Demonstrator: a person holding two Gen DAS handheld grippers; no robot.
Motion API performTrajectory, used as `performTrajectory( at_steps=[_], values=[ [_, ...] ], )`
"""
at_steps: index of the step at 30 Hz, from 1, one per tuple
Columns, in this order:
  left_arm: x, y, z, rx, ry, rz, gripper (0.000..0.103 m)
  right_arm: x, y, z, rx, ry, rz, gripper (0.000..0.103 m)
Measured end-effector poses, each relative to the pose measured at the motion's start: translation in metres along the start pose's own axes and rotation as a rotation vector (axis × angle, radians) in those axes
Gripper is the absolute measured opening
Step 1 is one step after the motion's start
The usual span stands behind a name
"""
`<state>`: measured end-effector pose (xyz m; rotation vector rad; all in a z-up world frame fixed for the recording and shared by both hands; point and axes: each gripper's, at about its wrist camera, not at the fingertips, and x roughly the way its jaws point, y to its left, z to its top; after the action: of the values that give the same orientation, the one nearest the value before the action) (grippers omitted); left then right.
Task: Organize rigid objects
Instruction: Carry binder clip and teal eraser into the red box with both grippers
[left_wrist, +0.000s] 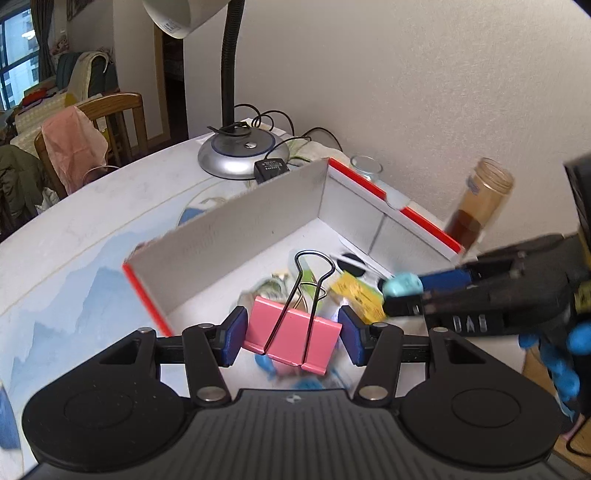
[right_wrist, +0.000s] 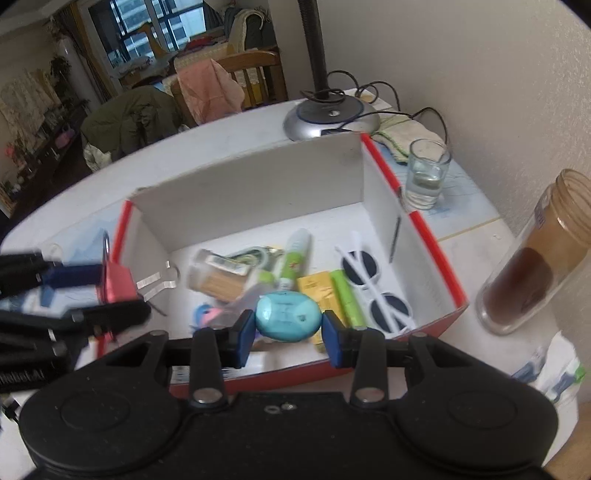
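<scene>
Both grippers carry a thing over the red and white box (right_wrist: 436, 236), so the step in hand seems to be the putting in. The left gripper (left_wrist: 291, 332) is clamped on one pink binder clip (left_wrist: 295, 334), its blue pads pressing the two ends of the clip, the wire handles standing up. The right gripper (right_wrist: 288, 332) is closed on one turquoise egg-shaped object (right_wrist: 288, 316) – the pads touch it on both sides. Both things hang above the near part of the box, not yet resting in it.

The next move, I think, asks each hand to lower a little and then open the jaws, at a free place, so that the thing does not fall on the white sunglasses (right_wrist: 373, 284).

In the box I count one pair of sunglasses, one yellow packet (right_wrist: 317, 286), two green tubes – the other small things are too blurred to count. Beside the box stand one glass of water (right_wrist: 424, 177) and one jar with brown content (right_wrist: 535, 258)
</scene>
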<state>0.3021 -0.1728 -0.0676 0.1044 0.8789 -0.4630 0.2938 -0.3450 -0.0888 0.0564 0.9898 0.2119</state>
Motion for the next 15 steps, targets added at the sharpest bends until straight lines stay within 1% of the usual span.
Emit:
performTrajectory(
  at_steps=[4, 15],
  values=[
    [0.026, 0.003, 0.019, -0.012, 0.030, 0.008, 0.053, 0.013, -0.003, 0.002, -0.041, 0.015, -0.032, 0.038],
    [0.096, 0.006, 0.050, 0.006, 0.084, 0.047, 0.053, 0.038, -0.002, 0.008, -0.138, 0.059, -0.048, 0.038]
  ],
)
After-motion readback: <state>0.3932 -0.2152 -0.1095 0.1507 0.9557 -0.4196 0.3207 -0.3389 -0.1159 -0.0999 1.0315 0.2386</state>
